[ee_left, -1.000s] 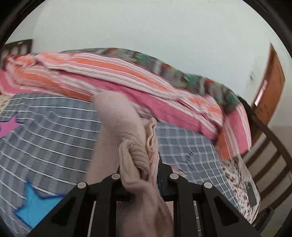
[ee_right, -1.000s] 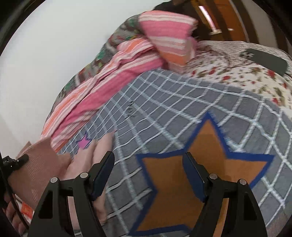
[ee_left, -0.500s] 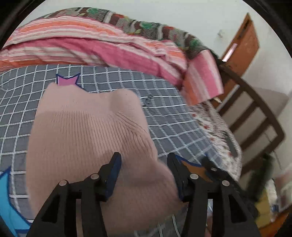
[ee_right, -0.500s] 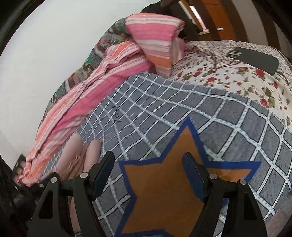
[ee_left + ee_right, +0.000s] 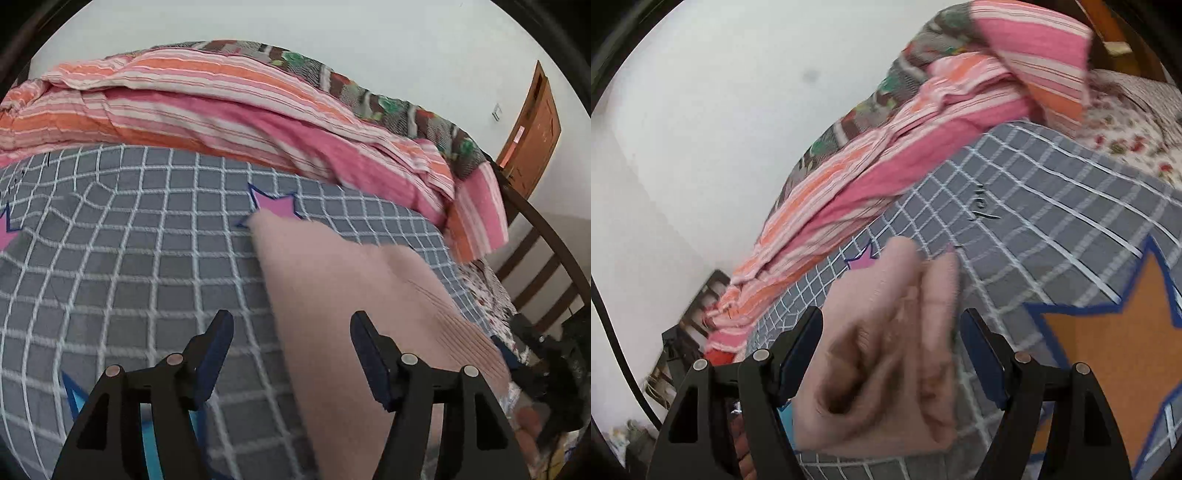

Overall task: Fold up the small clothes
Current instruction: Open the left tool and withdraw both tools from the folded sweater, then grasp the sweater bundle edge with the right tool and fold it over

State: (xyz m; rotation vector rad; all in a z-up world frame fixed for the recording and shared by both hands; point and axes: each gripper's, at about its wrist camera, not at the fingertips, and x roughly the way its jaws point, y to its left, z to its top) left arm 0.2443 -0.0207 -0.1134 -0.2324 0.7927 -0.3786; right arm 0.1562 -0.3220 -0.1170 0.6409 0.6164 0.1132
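Checked bedspread [image 5: 122, 266], striped quilt [image 5: 229, 110], wooden door [image 5: 532, 136]

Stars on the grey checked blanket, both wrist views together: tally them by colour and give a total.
Pink stars with blue edges, printed on the grey checked blanket: 2
Light blue star: 1
Orange star with a blue edge: 1
Total: 4

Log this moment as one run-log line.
stage: fold released | pink knit garment: lying on grid blanket | left gripper: opening, fingers not pressing it | right gripper: open over garment
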